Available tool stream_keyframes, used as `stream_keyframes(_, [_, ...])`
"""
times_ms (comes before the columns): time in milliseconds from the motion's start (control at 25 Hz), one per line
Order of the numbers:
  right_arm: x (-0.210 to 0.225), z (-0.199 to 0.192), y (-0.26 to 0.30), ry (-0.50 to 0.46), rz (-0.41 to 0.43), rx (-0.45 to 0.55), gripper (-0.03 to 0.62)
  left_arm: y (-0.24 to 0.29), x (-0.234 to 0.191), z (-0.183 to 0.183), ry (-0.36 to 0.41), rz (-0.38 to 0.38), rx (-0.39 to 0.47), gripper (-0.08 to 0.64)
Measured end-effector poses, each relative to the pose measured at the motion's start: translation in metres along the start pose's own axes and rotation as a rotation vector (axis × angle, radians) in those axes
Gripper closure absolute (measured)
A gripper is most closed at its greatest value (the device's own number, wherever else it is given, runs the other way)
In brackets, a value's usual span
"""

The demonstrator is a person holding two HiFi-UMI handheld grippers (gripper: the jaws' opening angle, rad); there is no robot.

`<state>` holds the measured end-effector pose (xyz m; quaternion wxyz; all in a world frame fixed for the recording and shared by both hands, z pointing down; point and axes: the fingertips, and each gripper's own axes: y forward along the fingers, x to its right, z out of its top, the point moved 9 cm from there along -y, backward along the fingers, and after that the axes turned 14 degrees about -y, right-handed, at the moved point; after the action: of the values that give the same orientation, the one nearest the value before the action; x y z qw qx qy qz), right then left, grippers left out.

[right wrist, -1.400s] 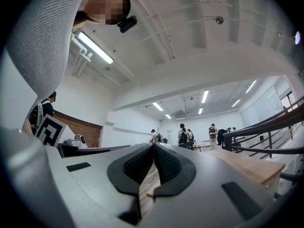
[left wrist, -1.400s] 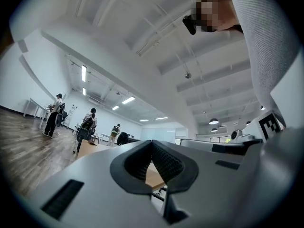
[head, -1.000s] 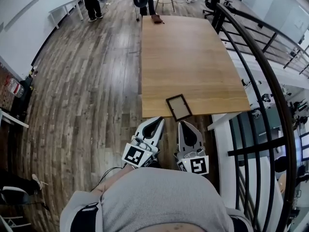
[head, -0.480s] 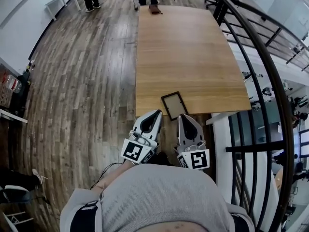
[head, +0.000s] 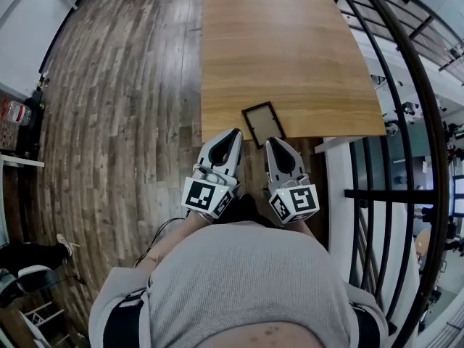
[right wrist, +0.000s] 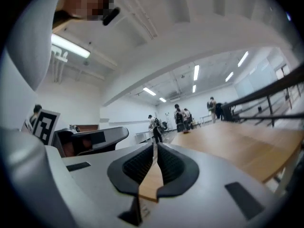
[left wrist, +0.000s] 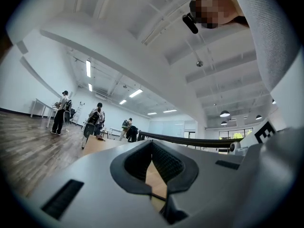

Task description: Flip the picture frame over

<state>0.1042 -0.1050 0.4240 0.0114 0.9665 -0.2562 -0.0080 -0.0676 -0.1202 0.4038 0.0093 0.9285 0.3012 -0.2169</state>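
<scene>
At the left, the left gripper is held just short of the wooden table, and in its own view the pads are seen pressed together with nothing between them. Just beyond and between the two tips, the picture frame is seen lying flat and askew at the table's near edge; whether its near corner overhangs cannot be told. It is judged light, stiff and thin, with a slick, likely glazed and breakable face, so a pinch across one dark rail at that near corner is favoured, not on the pane. At the right, the right gripper is likewise closed and empty in its own view. The frame is shown only from the head; both gripper views skim level over the tabletop, and only there are the railing and distant people picked out.
</scene>
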Motion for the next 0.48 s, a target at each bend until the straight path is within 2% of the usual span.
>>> stream_keyframes(80, [0.008, -0.027, -0.002, 0.142, 0.004, -0.059, 0.575, -0.003, -0.006, -0.008, -0.019, 0.021, -0.020, 0.554])
stream_keyframes(160, [0.019, -0.054, -0.005, 0.253, -0.050, -0.128, 0.574, -0.003, -0.010, -0.016, -0.032, 0.035, -0.041, 0.554])
stream_keyframes(200, [0.024, -0.068, -0.006, 0.313, -0.067, -0.160, 0.546, -0.002, -0.012, -0.019, -0.035, 0.037, -0.050, 0.554])
stream_keyframes(240, [0.029, -0.082, -0.005, 0.389, -0.068, -0.185, 0.469, -0.001, -0.013, -0.022, -0.036, 0.037, -0.055, 0.554])
stream_keyframes(320, [0.035, -0.111, -0.001, 0.605, -0.041, -0.223, 0.353, 0.001, -0.015, -0.024, -0.036, 0.032, -0.064, 0.554])
stream_keyframes(360, [0.037, -0.126, 0.001, 0.728, -0.031, -0.237, 0.322, 0.002, -0.015, -0.025, -0.036, 0.030, -0.069, 0.554])
stream_keyframes(480, [0.045, -0.165, 0.006, 1.036, -0.063, -0.241, 0.305, 0.002, -0.014, -0.026, -0.035, 0.024, -0.082, 0.554])
